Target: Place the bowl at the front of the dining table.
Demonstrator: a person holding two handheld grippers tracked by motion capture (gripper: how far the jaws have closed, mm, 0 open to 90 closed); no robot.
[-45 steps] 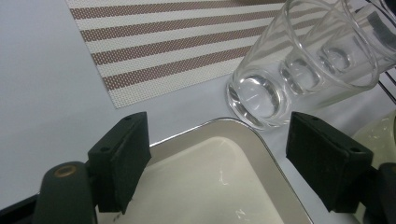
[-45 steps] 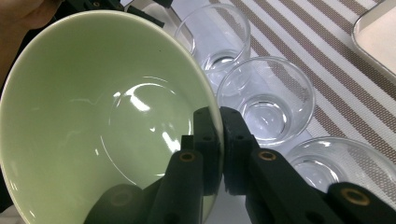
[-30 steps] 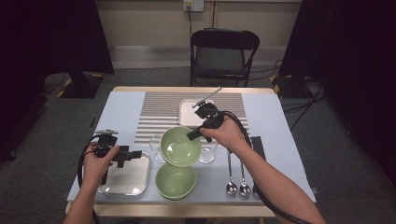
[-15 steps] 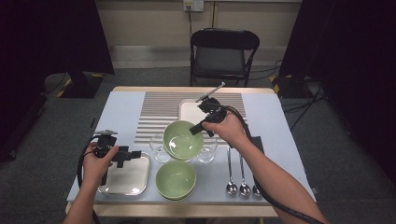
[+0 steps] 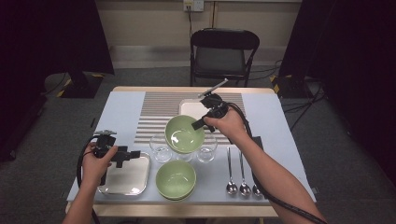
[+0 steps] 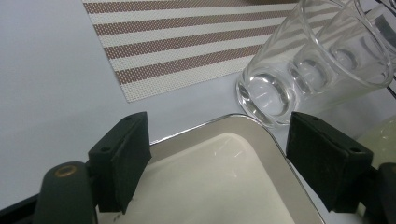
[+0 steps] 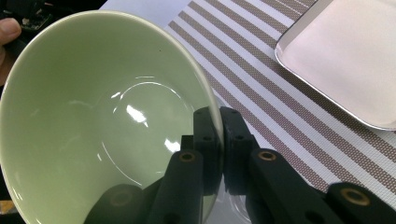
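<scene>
Green bowl (image 5: 184,134) is pinched at its rim by the right claw (image 5: 200,123), raised and tilted above two glasses (image 5: 160,151) near the striped mat (image 5: 154,122). A second green bowl (image 5: 175,179) sits nearer on the tabletop (image 5: 116,112), spoons (image 5: 231,186) to its right. Left claw (image 5: 133,154) stands spread, holding nothing, over the near steel tray (image 5: 122,179); a far tray (image 5: 190,108) lies beyond.

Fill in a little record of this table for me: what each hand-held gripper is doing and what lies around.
right hand-held gripper: shut on the rim of the lifted green bowl, held tilted above the table
left hand-held gripper: open, over the near steel tray
second green bowl: on the table, near edge
glasses: beside the near tray
spoons: at the right
far tray: on the striped mat
</scene>
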